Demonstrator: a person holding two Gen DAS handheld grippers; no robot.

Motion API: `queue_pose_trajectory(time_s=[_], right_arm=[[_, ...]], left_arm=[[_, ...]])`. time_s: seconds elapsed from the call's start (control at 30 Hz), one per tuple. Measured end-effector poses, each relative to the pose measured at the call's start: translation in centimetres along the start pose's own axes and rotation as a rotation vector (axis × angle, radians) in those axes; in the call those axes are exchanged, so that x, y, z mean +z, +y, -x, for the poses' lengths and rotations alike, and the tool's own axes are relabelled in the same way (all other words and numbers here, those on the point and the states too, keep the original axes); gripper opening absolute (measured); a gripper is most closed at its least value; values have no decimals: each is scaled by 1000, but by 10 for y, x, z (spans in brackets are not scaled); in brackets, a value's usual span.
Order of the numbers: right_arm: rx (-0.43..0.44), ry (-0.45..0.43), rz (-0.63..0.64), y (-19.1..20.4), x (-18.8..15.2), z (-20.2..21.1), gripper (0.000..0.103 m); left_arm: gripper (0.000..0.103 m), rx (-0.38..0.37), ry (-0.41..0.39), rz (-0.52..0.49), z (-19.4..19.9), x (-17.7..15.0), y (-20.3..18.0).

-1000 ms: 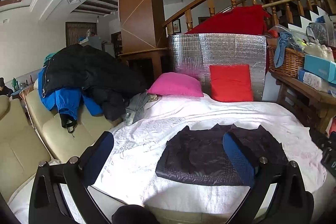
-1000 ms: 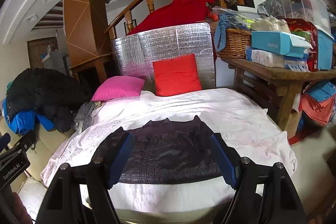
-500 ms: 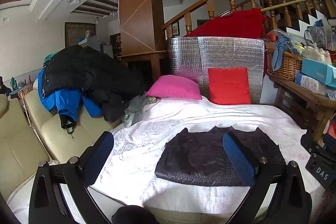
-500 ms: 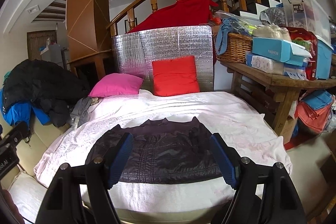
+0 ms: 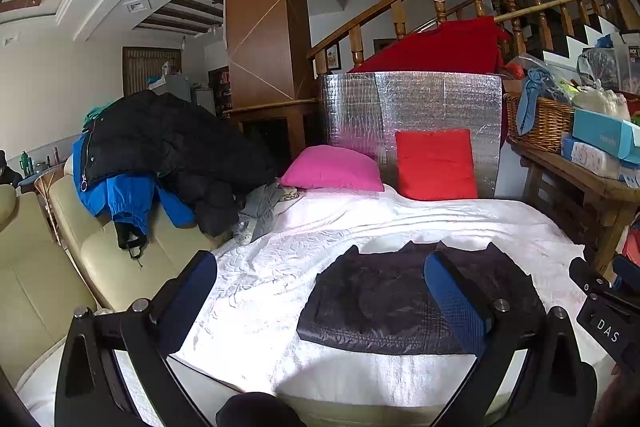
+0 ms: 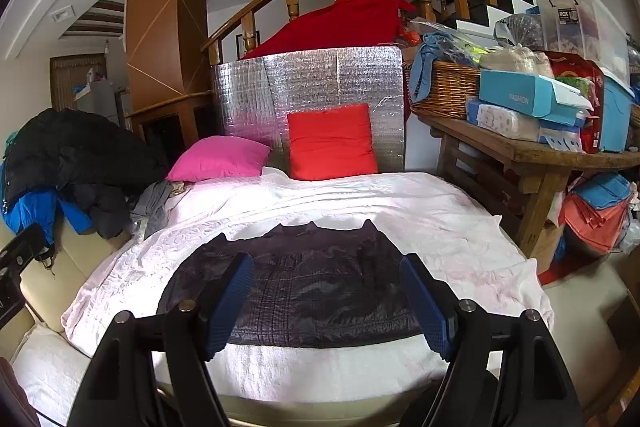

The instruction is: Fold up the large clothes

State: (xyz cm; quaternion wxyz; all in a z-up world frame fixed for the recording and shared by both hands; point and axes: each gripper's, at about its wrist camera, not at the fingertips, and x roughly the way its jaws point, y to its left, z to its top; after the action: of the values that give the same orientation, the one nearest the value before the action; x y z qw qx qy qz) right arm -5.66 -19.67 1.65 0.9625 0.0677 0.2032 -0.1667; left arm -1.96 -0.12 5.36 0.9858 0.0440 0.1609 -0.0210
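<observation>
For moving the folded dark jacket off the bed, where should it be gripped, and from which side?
Probably at its near folded edge, coming in low from the front of the bed. The dark jacket lies flat as a neat rectangle on the white bedspread, its straight edge facing both open tools, collar points on the far side.

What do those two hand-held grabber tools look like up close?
Each has a black frame with silver bolt heads and two long fingers faced with blue textured pads. The left gripper and right gripper match. One black block seen beside the left gripper bears white letters, "DAS".
</observation>
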Motion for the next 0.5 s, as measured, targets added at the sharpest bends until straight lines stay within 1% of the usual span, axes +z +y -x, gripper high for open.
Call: queue_pose_trajectory(time_s=[0.5], right_arm=[[1, 1, 17, 3, 2, -2, 79]], left_arm=[[103, 9, 5, 2, -2, 2, 1]])
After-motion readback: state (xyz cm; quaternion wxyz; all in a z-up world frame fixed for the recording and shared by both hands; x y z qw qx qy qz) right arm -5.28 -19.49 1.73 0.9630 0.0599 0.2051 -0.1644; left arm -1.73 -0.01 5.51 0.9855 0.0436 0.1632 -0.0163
